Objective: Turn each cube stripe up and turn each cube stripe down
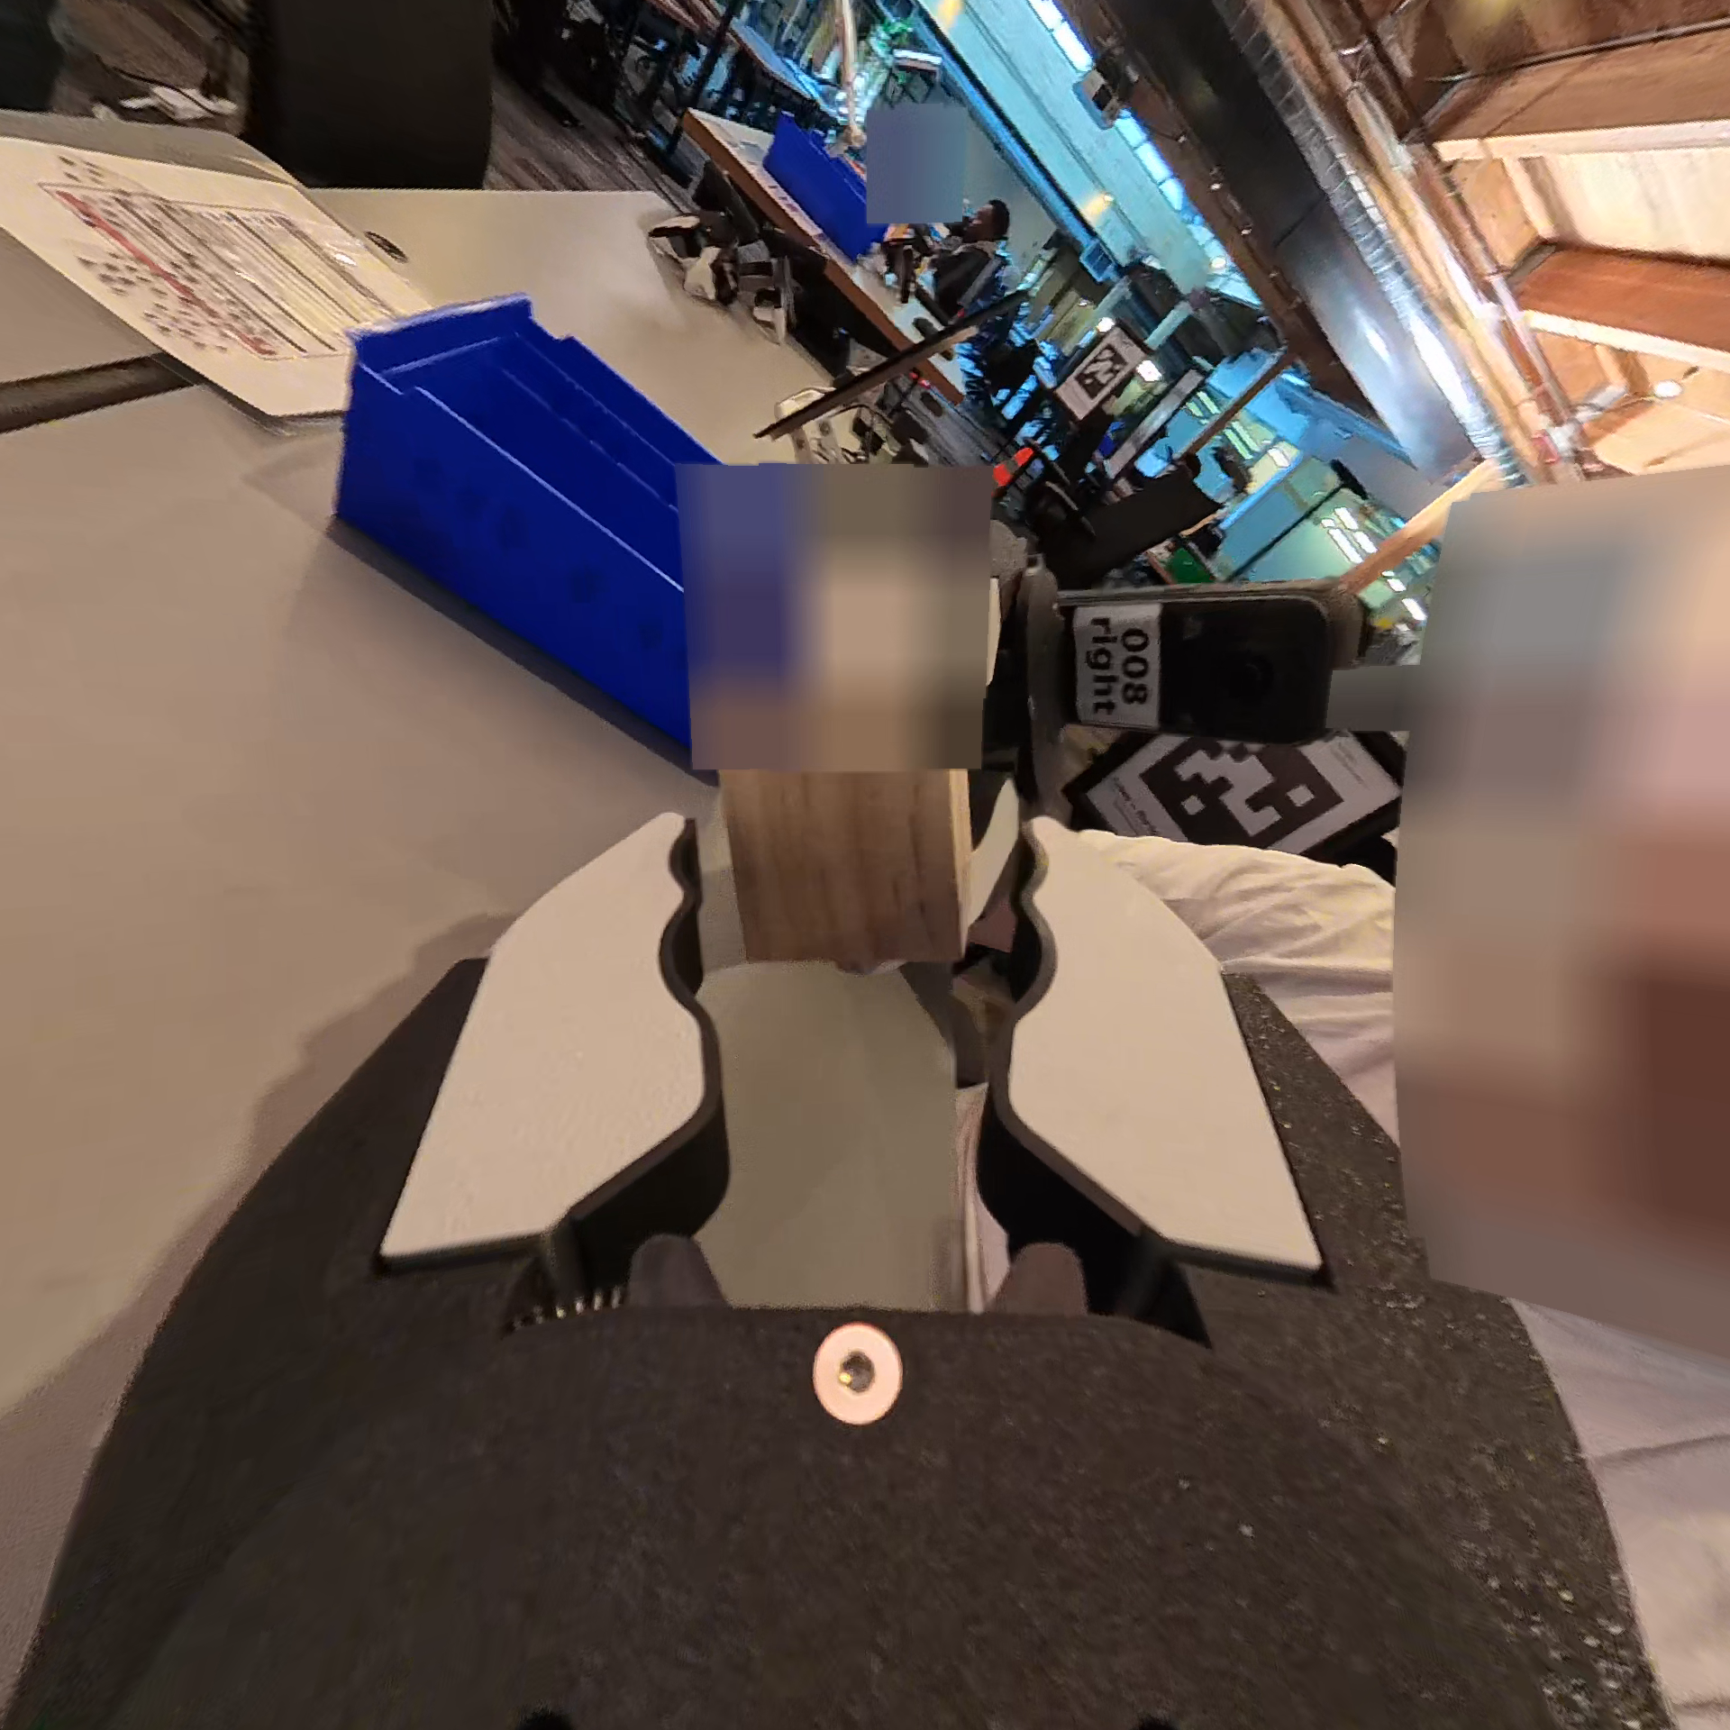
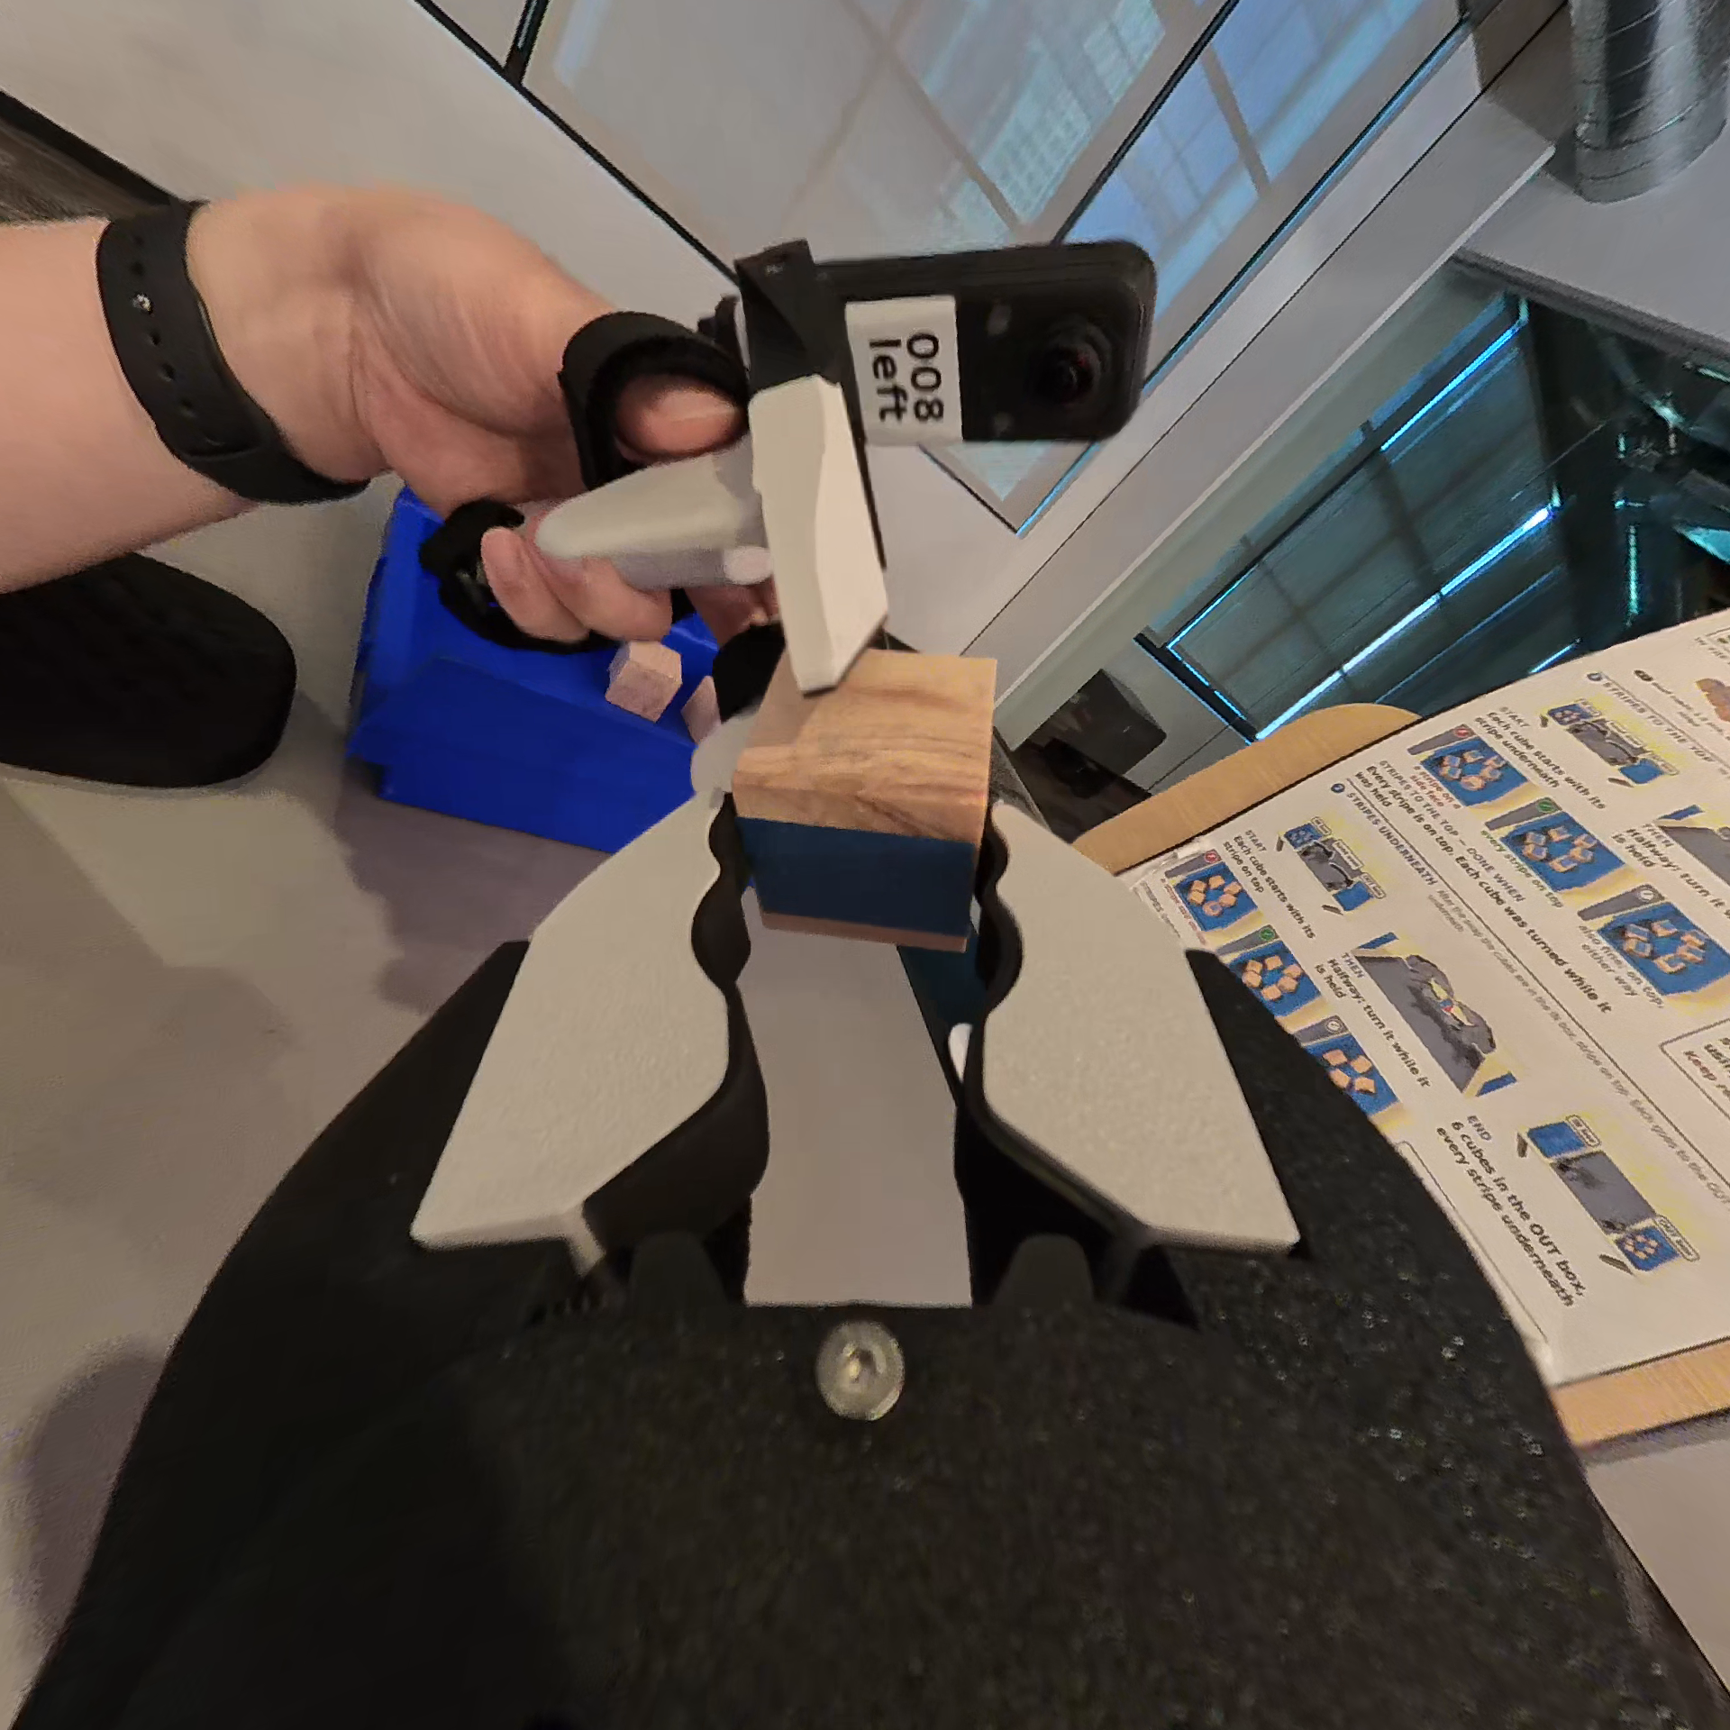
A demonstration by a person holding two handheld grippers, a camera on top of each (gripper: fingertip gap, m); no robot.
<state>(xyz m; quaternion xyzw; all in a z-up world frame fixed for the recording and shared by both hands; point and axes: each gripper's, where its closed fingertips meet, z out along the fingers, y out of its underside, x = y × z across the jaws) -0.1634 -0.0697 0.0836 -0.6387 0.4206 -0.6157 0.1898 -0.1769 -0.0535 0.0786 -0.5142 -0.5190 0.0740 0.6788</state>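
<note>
A wooden cube (image 2: 871,758) with a dark blue stripe (image 2: 861,871) across the face towards the camera is held in the air above the grey table (image 2: 187,936). My right gripper (image 2: 857,843) is shut on its two sides. My left gripper (image 1: 857,843) comes from the opposite side, open, its jaws straddling the same cube (image 1: 843,880) with a small gap on each side. In the right wrist view one white finger (image 2: 819,562) of the left gripper rests at the cube's top edge. The stripe does not show in the left wrist view.
A blue bin (image 2: 524,740) stands on the table behind the cube, with small wooden cubes (image 2: 641,679) in it; it also shows in the left wrist view (image 1: 505,487). An instruction sheet (image 2: 1451,983) on a wooden board lies to the right. A person's hand (image 2: 374,356) holds the left gripper.
</note>
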